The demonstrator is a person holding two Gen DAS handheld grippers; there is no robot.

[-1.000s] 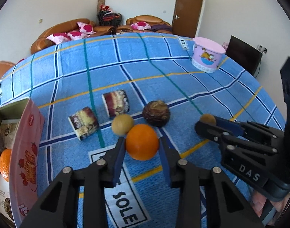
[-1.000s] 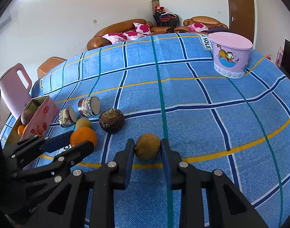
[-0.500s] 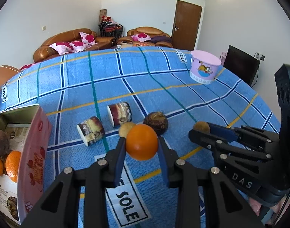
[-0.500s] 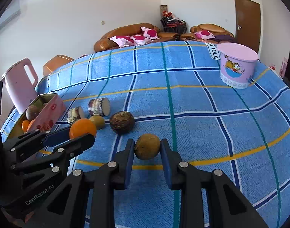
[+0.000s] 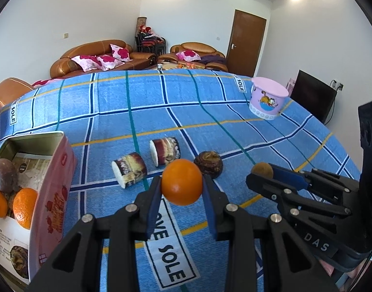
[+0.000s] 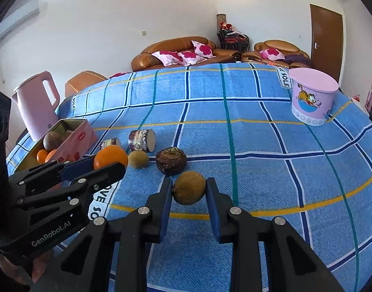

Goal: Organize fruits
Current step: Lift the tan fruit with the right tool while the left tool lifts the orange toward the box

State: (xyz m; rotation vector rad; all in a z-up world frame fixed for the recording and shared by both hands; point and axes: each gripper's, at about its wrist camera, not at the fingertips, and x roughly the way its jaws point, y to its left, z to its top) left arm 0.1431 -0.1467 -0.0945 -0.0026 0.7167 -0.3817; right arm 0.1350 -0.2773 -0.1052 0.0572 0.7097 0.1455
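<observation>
My left gripper (image 5: 181, 189) is shut on an orange (image 5: 181, 185) and holds it above the blue checked cloth (image 5: 161, 112). Seen from the right wrist, that orange (image 6: 110, 157) sits at the left gripper's tips (image 6: 108, 163). My right gripper (image 6: 188, 189) is shut on a brown round fruit (image 6: 188, 187), which shows small (image 5: 262, 170) in the left wrist view. On the cloth lie a dark wrinkled fruit (image 6: 171, 161) and a small greenish-brown fruit (image 6: 138, 159). An open pink tin box (image 5: 52, 185) at the left holds oranges and a dark round fruit.
Two short cylindrical cans (image 5: 129, 169) (image 5: 165, 150) lie on their sides behind the fruit. A pink lidded bucket (image 6: 311, 97) stands far right, a pink jug (image 6: 36, 102) far left behind the box (image 6: 73, 138). Sofas and a door lie beyond the table.
Both grippers have lifted their fruit off the cloth and tilted a little upward. The left gripper closed fully on the orange, and more of the open box came into view.
</observation>
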